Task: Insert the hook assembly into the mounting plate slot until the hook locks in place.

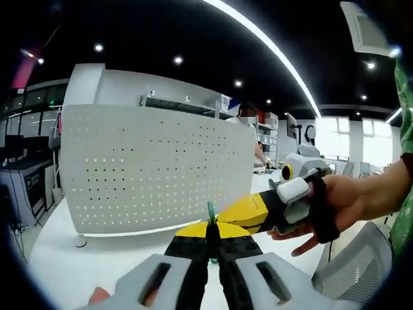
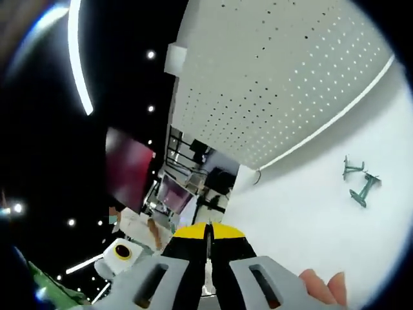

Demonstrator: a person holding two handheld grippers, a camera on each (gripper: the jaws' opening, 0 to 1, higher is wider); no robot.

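In the left gripper view the white perforated mounting plate (image 1: 155, 168) stands upright on the white table (image 1: 58, 258), straight ahead. My left gripper (image 1: 211, 227) is shut on a small green hook (image 1: 210, 210), whose top sticks up between the yellow jaw tips, short of the plate. My right gripper (image 1: 248, 210), held by a hand, comes in from the right, its yellow tip touching the left jaws beside the hook. In the rolled right gripper view my right gripper (image 2: 208, 234) has its jaws pressed together. The plate (image 2: 277, 77) lies beyond, and two loose green hooks (image 2: 359, 180) lie on the table.
A person's hand (image 1: 352, 203) and green sleeve hold the right gripper. A grey mesh chair back (image 1: 361, 271) sits at lower right. Shelving (image 1: 193, 106) and a person stand behind the plate. Bare table (image 2: 303, 213) stretches in front of the plate.
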